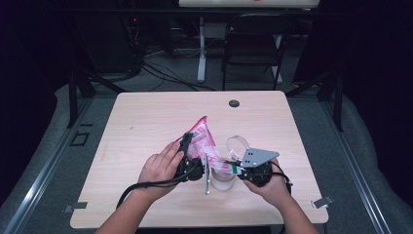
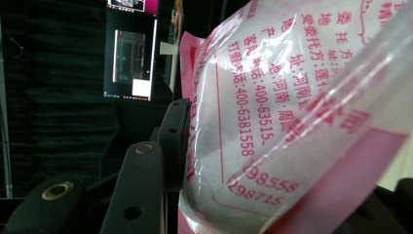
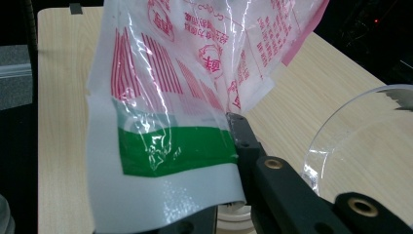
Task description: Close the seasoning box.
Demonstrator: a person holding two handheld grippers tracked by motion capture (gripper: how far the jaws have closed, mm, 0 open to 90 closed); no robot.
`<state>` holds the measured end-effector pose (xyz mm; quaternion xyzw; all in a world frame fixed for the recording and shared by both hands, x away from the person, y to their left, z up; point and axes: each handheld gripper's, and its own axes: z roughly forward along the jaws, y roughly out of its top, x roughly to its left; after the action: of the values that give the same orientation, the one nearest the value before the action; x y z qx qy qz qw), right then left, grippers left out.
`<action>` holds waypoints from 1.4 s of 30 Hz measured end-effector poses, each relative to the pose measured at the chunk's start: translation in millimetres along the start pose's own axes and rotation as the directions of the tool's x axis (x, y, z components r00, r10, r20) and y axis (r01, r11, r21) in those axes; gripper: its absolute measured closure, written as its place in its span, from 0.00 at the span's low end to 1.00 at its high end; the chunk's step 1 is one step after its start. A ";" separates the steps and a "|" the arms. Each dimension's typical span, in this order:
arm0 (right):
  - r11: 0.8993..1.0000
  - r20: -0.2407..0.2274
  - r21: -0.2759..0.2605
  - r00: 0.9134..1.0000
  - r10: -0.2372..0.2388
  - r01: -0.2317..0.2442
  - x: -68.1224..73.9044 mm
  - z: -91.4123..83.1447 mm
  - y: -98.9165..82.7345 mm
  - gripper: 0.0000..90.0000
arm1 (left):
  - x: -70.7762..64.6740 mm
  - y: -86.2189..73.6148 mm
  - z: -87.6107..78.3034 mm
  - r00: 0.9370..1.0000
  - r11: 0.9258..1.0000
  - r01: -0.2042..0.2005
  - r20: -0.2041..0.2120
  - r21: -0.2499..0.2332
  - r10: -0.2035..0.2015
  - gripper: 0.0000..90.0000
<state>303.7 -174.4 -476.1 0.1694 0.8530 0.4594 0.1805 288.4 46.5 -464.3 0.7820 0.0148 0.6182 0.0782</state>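
A pink-and-white printed plastic bag (image 1: 200, 135) hangs tilted over a clear jar (image 1: 222, 181) with white contents, near the table's front edge. My left gripper (image 1: 187, 141) is shut on the bag's body; in the left gripper view one black finger (image 2: 173, 141) presses against the bulging bag (image 2: 292, 97). My right gripper (image 1: 234, 168) is shut on the bag's lower edge, by its green band (image 3: 170, 151). A black finger (image 3: 243, 141) lies on that edge, and the other finger is hidden behind the film. The jar's white rim (image 3: 234, 214) shows just below the bag.
A clear round lid (image 1: 237, 143) stands on edge beside the jar, seen close as the lid (image 3: 360, 131) in the right gripper view. The wooden table (image 1: 146, 122) has a black grommet (image 1: 234, 103) at the back. A chair (image 1: 253, 44) stands beyond the table.
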 end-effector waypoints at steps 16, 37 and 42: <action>1.000 0.002 -0.001 1.000 0.008 -0.008 -1.2 0.2 -1.5 1.00 | -0.3 1.9 -0.1 1.000 1.000 -0.003 -0.005 -0.002 0.003 0.67; 1.000 0.004 0.001 1.000 0.009 -0.009 -2.6 -0.9 -2.0 1.00 | 1.4 4.8 -0.4 1.000 1.000 -0.013 -0.011 -0.002 0.013 0.67; 1.000 0.006 0.000 1.000 0.010 -0.010 -2.6 -1.1 -2.0 1.00 | 1.6 5.2 -0.3 1.000 1.000 -0.016 -0.011 -0.001 0.015 0.67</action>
<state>305.2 -177.4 -476.9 0.1750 0.8516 0.4599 0.1806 288.1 41.6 -461.9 0.7787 0.0087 0.6230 0.0739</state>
